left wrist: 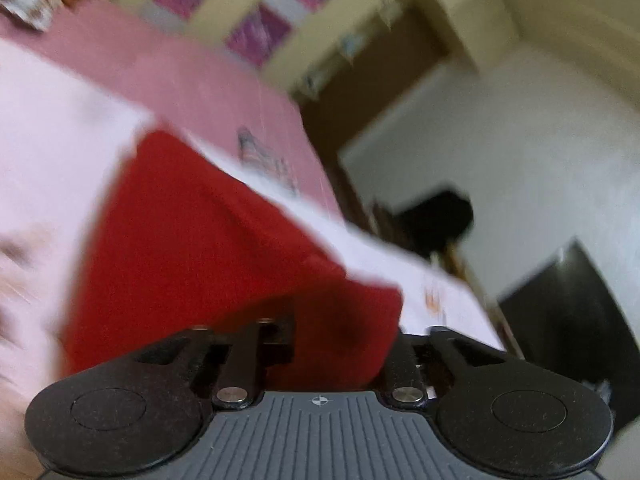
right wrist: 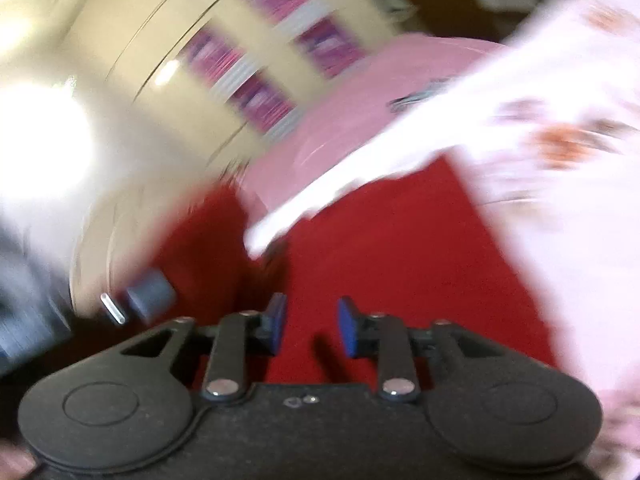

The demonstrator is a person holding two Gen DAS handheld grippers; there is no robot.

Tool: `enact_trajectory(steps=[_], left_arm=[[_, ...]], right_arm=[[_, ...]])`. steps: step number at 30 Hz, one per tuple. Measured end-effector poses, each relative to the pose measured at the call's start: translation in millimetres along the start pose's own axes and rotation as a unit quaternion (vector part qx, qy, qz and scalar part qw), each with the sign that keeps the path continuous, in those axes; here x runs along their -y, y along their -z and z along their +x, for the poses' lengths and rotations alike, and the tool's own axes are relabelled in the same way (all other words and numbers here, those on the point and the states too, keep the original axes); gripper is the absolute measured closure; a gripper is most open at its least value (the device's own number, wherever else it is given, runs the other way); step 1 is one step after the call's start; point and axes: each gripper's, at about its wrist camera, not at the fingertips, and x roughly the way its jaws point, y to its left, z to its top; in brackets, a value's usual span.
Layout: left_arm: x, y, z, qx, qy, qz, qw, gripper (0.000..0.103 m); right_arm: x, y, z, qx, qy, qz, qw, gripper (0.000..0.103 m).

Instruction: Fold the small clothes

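Right gripper (right wrist: 311, 326) parted, empty, over red cloth (right wrist: 400, 248) | left gripper (left wrist: 340, 344): cloth hides fingertips, state unclear

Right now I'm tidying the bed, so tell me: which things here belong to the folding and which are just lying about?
Job in hand:
red garment
right claw, open over it
left claw, red cloth across it

Lying about:
white flowered sheet
pink bedcover
purple wall pictures
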Motion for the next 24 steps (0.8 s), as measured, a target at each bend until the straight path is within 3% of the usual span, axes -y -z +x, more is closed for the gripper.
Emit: enact_trajectory(steps=[1, 2, 3, 6, 7, 9, 10, 13, 14, 17, 24], left_arm=[[5.5, 9.2, 16.0, -0.025, 0.005, -0.002, 0.9997, 0.048], [13.0, 16.3, 25.3, -0.037, 0.01, 0.007, 0.9993, 0.029], [21.8, 21.0, 27.2, -0.035, 0.016, 0.023, 0.999, 0.021], [43.2, 22.6, 6.0, -0.041, 0.058, 0.038, 0.9968, 0.021], [46.7, 16.1, -13.2, -0.024, 0.081, 0.047, 0.9954, 0.021], [41.4, 6.4, -48.1, 0.013, 0.091, 0.059, 0.994, 0.021], [32.0, -2.7, -66.3, 0.036, 0.085, 0.058, 0.9941, 0.021], [-14.2, -33.8, -94.8, 0.073, -0.011, 0.05, 0.996, 0.021], [-29.7, -38.5, -99.3, 0.069, -0.039, 0.036, 0.9962, 0.021], [-64.0, -43.5, -103.2, 0.049, -0.073, 0.005, 0.9961, 0.021], [-79.7, -10.9, -77.2, -0.015, -0.127, 0.022, 0.9915, 0.021]], right_arm=[[16.3, -8.5, -11.6, 0.008, -0.003, 0.031, 0.999, 0.054], [34.5, -18.3, -25.6, 0.013, -0.008, 0.063, 0.998, 0.045], [45.6, -24.5, -35.2, 0.016, -0.011, 0.08, 0.997, 0.044], [67.8, -36.3, -62.6, 0.023, -0.027, 0.102, 0.994, 0.044], [71.3, -37.8, -69.4, 0.024, -0.034, 0.104, 0.994, 0.044], [74.4, -40.6, -73.8, 0.02, -0.048, 0.107, 0.993, 0.044], [73.5, -38.9, -73.4, 0.014, -0.054, 0.107, 0.993, 0.044], [61.3, -34.2, -52.5, -0.025, -0.076, 0.097, 0.992, 0.044], [56.9, -31.3, -42.9, -0.039, -0.078, 0.091, 0.992, 0.044], [43.6, -22.5, -16.3, -0.08, -0.082, 0.071, 0.991, 0.044], [31.5, -14.1, 18.1, -0.128, -0.068, 0.064, 0.987, 0.045]])
